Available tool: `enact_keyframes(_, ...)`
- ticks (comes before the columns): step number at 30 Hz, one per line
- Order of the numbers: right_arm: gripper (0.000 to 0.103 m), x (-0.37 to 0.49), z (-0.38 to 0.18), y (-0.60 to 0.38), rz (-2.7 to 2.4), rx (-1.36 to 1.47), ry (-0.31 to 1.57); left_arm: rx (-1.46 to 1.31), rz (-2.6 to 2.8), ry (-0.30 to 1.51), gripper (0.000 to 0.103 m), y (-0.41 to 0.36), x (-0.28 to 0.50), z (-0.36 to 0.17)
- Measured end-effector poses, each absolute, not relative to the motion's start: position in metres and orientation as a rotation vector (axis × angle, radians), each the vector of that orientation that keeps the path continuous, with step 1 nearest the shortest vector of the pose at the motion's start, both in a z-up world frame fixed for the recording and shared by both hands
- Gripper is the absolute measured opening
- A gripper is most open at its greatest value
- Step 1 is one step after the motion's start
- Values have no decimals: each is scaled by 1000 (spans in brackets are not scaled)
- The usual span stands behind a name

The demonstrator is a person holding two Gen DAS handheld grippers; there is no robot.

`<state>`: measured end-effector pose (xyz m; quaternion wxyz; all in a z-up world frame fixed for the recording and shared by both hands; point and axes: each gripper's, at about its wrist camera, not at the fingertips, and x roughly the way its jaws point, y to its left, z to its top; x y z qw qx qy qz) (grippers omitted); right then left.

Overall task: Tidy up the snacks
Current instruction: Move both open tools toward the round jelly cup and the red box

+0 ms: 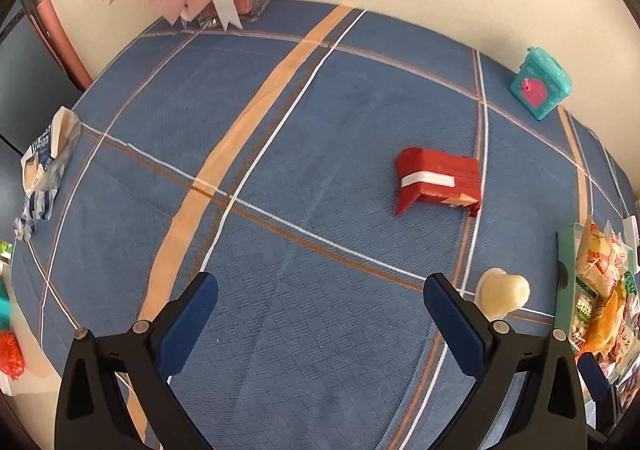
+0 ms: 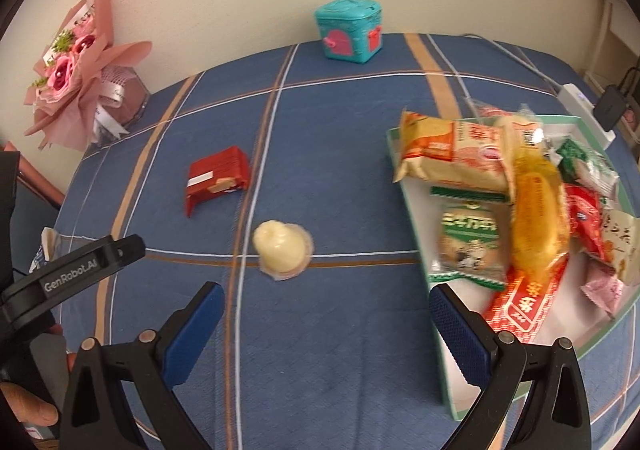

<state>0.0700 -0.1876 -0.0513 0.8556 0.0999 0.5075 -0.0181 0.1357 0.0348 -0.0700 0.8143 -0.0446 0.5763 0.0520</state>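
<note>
With both your left gripper (image 1: 320, 314) and right gripper (image 2: 326, 324) jaws released, empty, next collect the pale heart-shaped jelly cup (image 2: 282, 247), mid-frame, into the mint-green tray (image 2: 416, 202).

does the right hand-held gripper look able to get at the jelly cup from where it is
Probably yes: the right hand-held gripper is open, and the jelly cup sits alone on bare tablecloth just ahead, with nothing between them.
</note>
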Motion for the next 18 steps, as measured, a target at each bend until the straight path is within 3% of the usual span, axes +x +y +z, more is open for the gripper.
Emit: enact_keyframes(18,103,89,-77,-167,45,208,1103,-128,183,1307,102,45,147,-104)
